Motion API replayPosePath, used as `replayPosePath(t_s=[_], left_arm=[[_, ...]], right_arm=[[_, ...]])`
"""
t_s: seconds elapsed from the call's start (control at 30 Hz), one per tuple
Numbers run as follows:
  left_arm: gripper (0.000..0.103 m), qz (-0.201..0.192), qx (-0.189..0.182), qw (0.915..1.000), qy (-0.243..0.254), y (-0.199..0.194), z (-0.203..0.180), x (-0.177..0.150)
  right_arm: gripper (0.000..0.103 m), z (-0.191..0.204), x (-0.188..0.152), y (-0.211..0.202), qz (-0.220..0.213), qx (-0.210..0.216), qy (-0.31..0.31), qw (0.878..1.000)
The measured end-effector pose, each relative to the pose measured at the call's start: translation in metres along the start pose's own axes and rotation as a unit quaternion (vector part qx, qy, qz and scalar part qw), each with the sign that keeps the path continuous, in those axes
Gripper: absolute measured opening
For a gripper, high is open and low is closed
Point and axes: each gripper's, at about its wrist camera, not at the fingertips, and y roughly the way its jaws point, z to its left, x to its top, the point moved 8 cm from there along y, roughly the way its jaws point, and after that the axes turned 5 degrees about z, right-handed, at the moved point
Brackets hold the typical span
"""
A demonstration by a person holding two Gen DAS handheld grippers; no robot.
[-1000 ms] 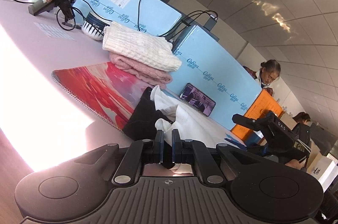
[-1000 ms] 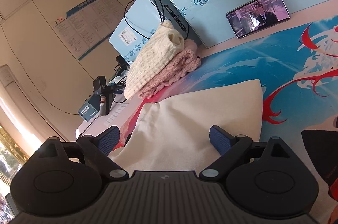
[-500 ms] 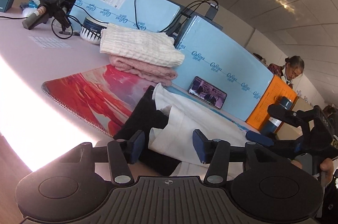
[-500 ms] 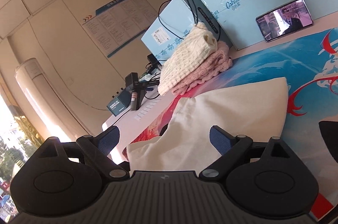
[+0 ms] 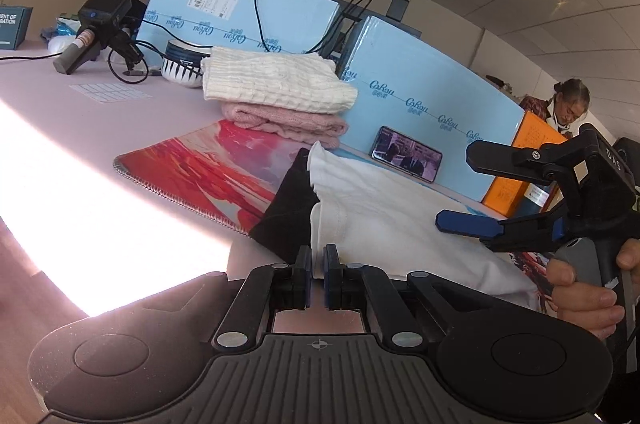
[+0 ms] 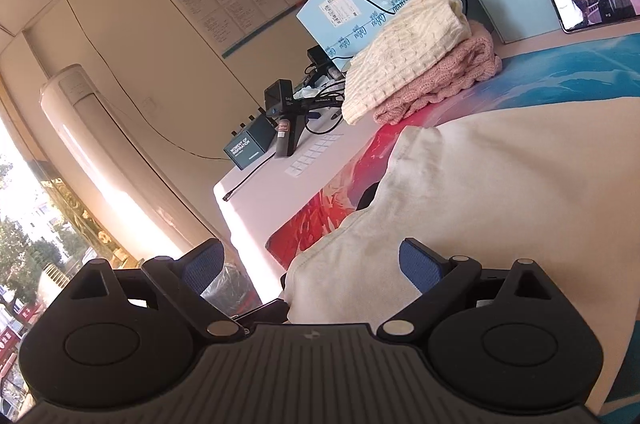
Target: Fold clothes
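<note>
1. At far left the table (image 5: pixel 80 96) is bare and washed out by sunlight. The mat (image 5: pixel 192 164) starts there, red at this end.
2. Two knits are already folded and stacked on the mat's far corner, the cream knit (image 5: pixel 272 84) on top of the pink knit (image 5: pixel 288 120). They are well clear of the work.
3. Next comes a black cloth (image 5: pixel 288 212), lying partly under the shirt's left edge and reaching the table's near edge.
4. The left gripper (image 5: pixel 318 264) has just been closing. Its pads now stand almost together, with a thin strip of the shirt's near-left hem pinched between them.
5. The shirt (image 5: pixel 400 208) is white and lies across the middle of the mat, rumpled at the left and smoother to the right. A phone (image 5: pixel 406 154) leans against the blue box behind it.
6. It looks light, limp and thin. It should drape and sag from any single pinch, and a loose layer could slip out. The black cloth might drag along with it.
7. Hems and corners are probably the best holds, with one gripper at each end of the same edge so the fold line stays straight. Pinching mid-panel would likely bunch it.
8. The right gripper (image 5: pixel 456 188) hangs over the shirt's near-right part with its jaws wide apart and nothing gripped. In its own view the cloth lies between and beneath the fingers (image 6: pixel 420 264), which do not press on it.
9. At far right a hand (image 5: pixel 584 288) wraps the right gripper's handle.
</note>
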Motion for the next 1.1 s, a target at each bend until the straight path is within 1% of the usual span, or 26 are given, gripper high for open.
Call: replayPosePath(t_s=[0.03,0.07,0.1,0.13,0.17,0.2,0.27,0.33,0.37,0.4,0.53,0.63,0.73,0.8,0.87,0.93,1.0,1.03,1.1], left_arm=[[0.009,-0.006,0.005,1.0,-0.006,-0.001,0.003,0.001],[0.016,-0.013,0.007,0.9998,-0.012,-0.003,0.004,0.004],[0.029,-0.023,0.005,0.9996,-0.019,-0.004,0.005,0.007],[0.039,-0.031,0.005,0.9992,-0.023,-0.006,0.005,0.01],[0.064,-0.038,0.005,0.9989,-0.026,-0.006,0.004,0.012],[0.079,-0.047,0.008,0.9986,-0.024,-0.006,0.002,0.014],[0.082,-0.057,0.021,0.9981,-0.01,-0.002,-0.003,0.016],[0.085,-0.054,0.034,0.9979,0.0,0.003,-0.006,0.015],[0.089,-0.053,0.036,0.9979,0.003,0.004,-0.007,0.015],[0.091,-0.054,0.037,0.9978,0.005,0.005,-0.008,0.014],[0.093,-0.053,0.043,0.9976,0.01,0.007,-0.01,0.012],[0.095,-0.039,0.048,0.998,0.016,0.013,-0.014,0.008],[0.096,-0.028,0.06,0.9976,0.023,0.017,-0.017,0.005],[0.097,-0.025,0.066,0.9973,0.021,0.018,-0.017,0.003],[0.097,-0.023,0.061,0.9978,0.013,0.017,-0.019,0.003],[0.097,-0.016,0.036,0.9992,0.006,0.017,-0.025,0.002],[0.097,-0.009,0.012,0.9999,0.003,0.019,-0.032,0.001],[0.098,-0.007,0.012,0.9999,0.007,0.022,-0.036,0.001],[0.098,-0.009,0.017,0.9997,0.016,0.024,-0.041,0.002]], right_arm=[[0.095,0.0,-0.002,0.005,0.007,-0.001,0.003,1.0],[0.096,-0.003,-0.005,0.009,0.013,-0.009,0.006,1.0],[0.096,-0.006,-0.007,0.013,0.018,-0.018,0.007,1.0],[0.096,-0.009,-0.009,0.016,0.018,-0.022,0.01,1.0],[0.096,-0.009,-0.008,0.015,0.015,-0.02,0.012,1.0],[0.096,-0.009,-0.008,0.013,0.012,-0.017,0.014,1.0],[0.096,-0.007,-0.006,0.007,0.003,-0.011,0.018,1.0],[0.096,-0.005,-0.003,-0.004,-0.011,-0.009,0.016,1.0],[0.097,-0.004,-0.001,-0.011,-0.021,-0.012,0.012,1.0],[0.097,-0.006,0.003,-0.02,-0.034,-0.023,0.004,0.999],[0.102,-0.015,0.02,-0.057,-0.089,-0.067,-0.023,0.994],[0.103,-0.04,0.041,-0.08,-0.127,-0.117,-0.016,0.985],[0.103,-0.083,0.062,-0.086,-0.118,-0.198,0.016,0.973],[0.103,-0.116,0.071,-0.081,-0.09,-0.252,0.039,0.963],[0.103,-0.144,0.071,-0.076,-0.081,-0.282,0.061,0.954],[0.103,-0.161,0.065,-0.071,-0.08,-0.268,0.09,0.956],[0.103,-0.162,0.061,-0.071,-0.094,-0.245,0.093,0.96],[0.103,-0.163,0.059,-0.071,-0.101,-0.235,0.093,0.962],[0.103,-0.16,0.057,-0.068,-0.105,-0.235,0.08,0.963]])
